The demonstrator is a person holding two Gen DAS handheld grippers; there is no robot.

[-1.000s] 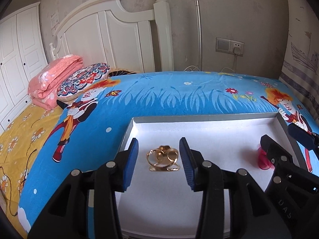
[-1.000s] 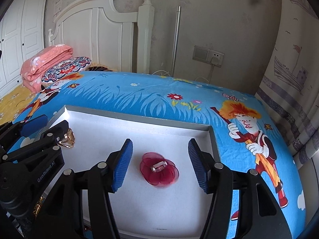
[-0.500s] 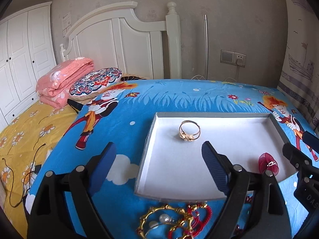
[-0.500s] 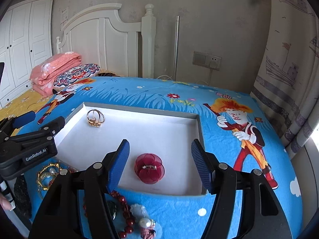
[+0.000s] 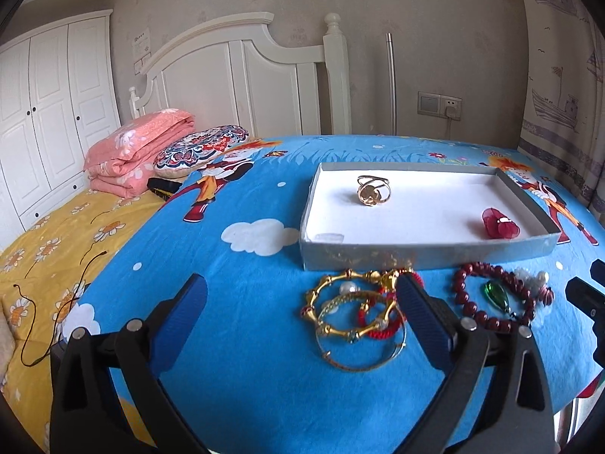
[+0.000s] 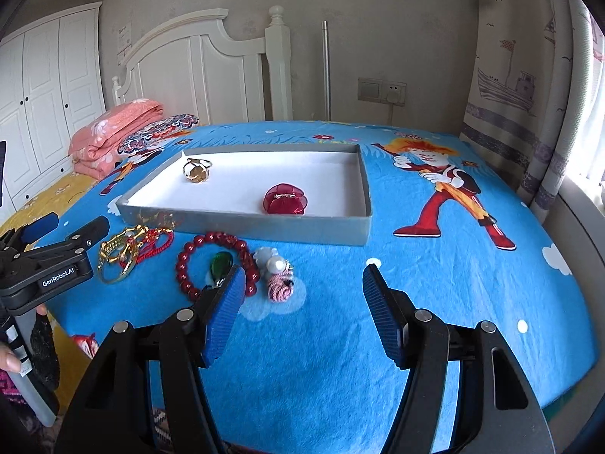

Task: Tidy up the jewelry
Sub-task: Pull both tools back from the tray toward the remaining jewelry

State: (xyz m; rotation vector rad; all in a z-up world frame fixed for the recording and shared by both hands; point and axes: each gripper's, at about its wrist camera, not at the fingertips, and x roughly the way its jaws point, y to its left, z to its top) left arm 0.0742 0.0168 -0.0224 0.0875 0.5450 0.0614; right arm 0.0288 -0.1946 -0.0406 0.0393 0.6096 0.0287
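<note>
Jewelry: bangles [image 5: 357, 316] & beads [image 6: 217, 265] lie tangled on bed beside box [image 5: 427, 253]. Left gripper [image 5: 302, 302] opening wide, right gripper [image 6: 300, 299] part open, both empty. Risk: snagging several pcs together.

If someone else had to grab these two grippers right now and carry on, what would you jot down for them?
Left gripper: empty, jaws opening wide, over the bangle pile.
Right gripper: open, empty, above the bedspread beside the pink pearl piece.
Done: gold ring and red flower piece lie in the grey tray.
Left: the bangles with red cord, the dark red bead bracelet with the green pendant inside it, and the pink pearl piece, all on the bed in front of the tray.
</note>
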